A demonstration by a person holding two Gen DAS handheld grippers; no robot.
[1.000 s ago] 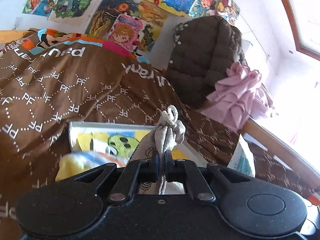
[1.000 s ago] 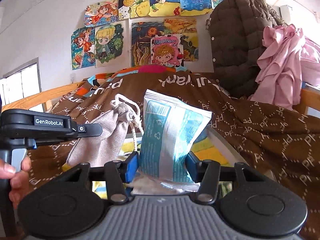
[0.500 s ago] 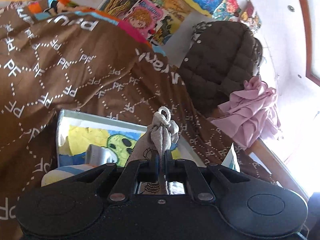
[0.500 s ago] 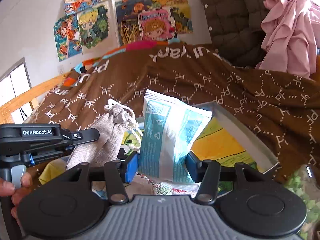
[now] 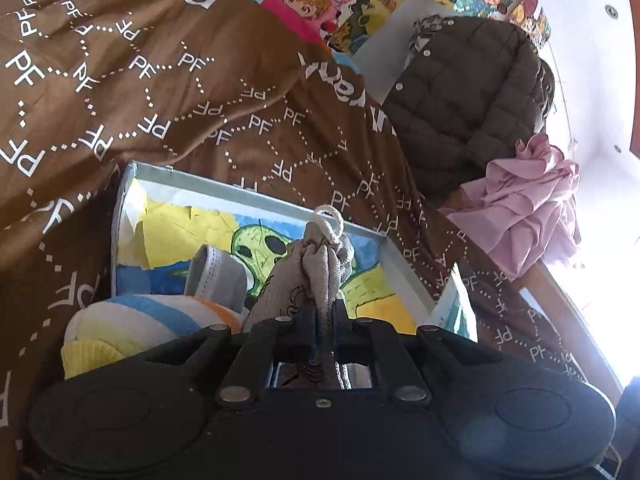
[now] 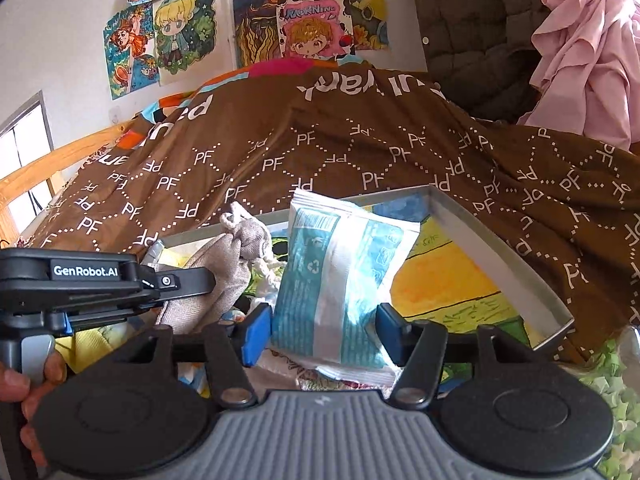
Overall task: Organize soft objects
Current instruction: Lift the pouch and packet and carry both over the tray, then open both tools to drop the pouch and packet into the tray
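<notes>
My left gripper [image 5: 325, 312] is shut on a grey drawstring cloth pouch [image 5: 316, 268] and holds it over a grey tray [image 5: 256, 194] with a cartoon lining. The pouch [image 6: 224, 268] and the left gripper [image 6: 188, 280] also show in the right wrist view. My right gripper [image 6: 320, 324] is shut on a blue-and-white tissue packet [image 6: 340, 276] above the same tray [image 6: 492, 248]. A striped plush [image 5: 132, 324] and a grey-white item [image 5: 216, 276] lie in the tray.
The tray sits on a brown PF-patterned blanket [image 5: 160, 100] on a bed. A dark puffer jacket [image 5: 460, 92] and pink cloth [image 5: 528, 200] hang at the right. Drawings [image 6: 304, 28] cover the wall. Green-patterned fabric [image 6: 608, 380] lies at the lower right.
Both grippers have tilted down and moved lower toward the tray, still holding the pouch and the packet. More of the tray's inside shows now.
</notes>
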